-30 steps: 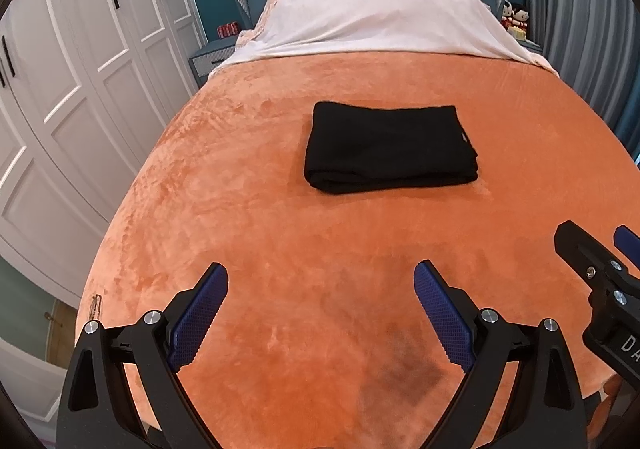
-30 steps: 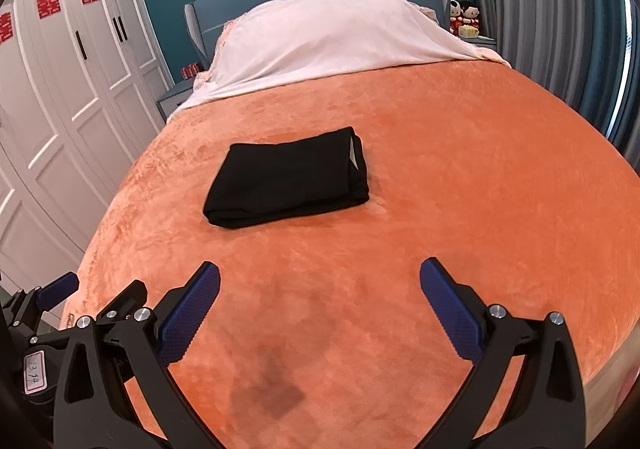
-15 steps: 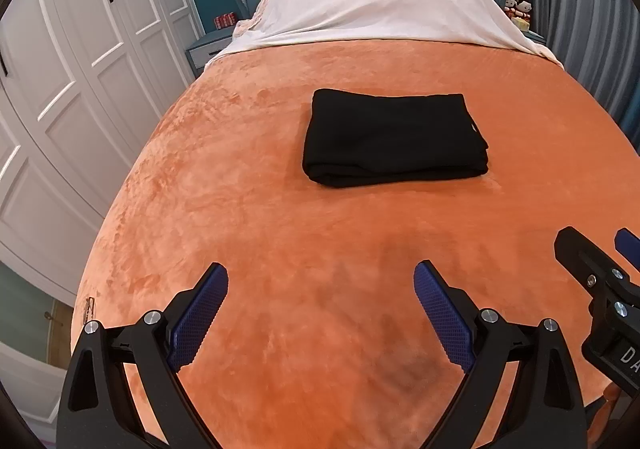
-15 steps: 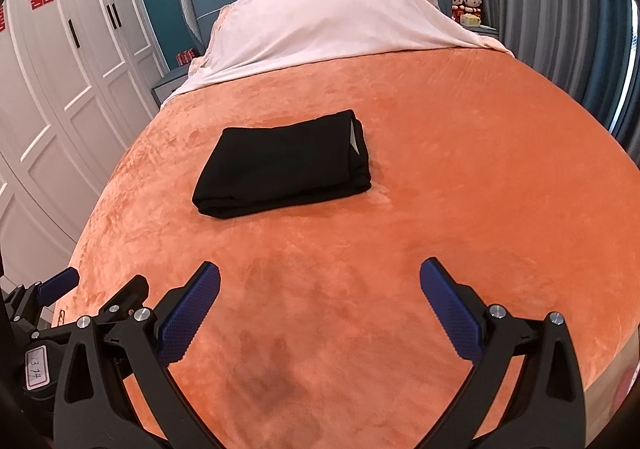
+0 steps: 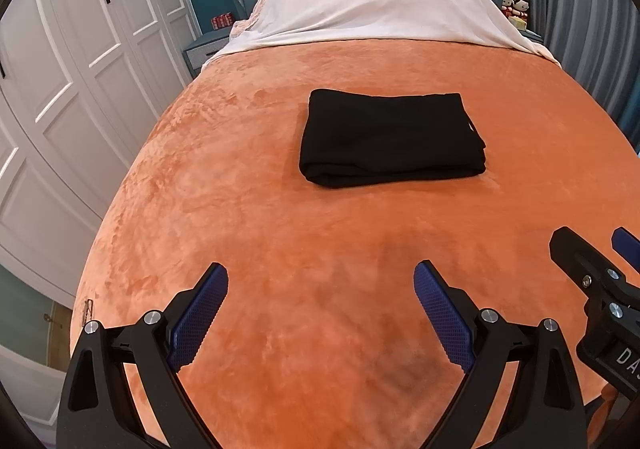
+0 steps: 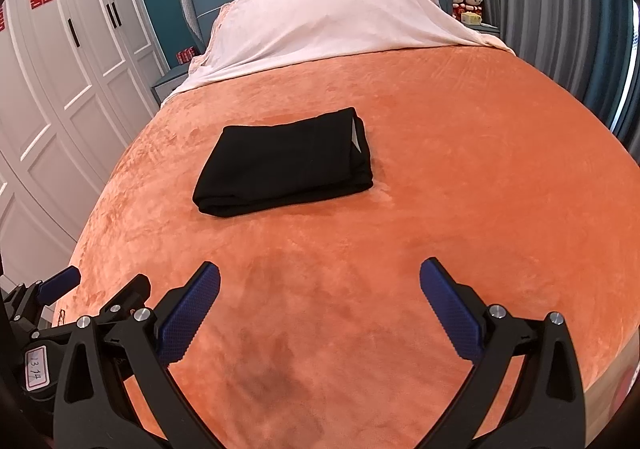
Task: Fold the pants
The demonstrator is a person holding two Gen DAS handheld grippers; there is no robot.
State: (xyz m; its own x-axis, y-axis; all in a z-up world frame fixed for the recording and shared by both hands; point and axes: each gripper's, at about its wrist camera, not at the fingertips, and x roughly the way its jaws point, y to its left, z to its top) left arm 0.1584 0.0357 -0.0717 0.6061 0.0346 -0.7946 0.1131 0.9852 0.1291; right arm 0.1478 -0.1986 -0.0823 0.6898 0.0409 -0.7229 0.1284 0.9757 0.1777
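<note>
The pants lie folded on the bed, well ahead of both grippers' spread, empty fingers. Both grippers have tilted slightly since a second ago; folding looks finished.

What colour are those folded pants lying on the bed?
Black. The folded pants lie on an orange blanket; the left wrist view shows them best.
</note>
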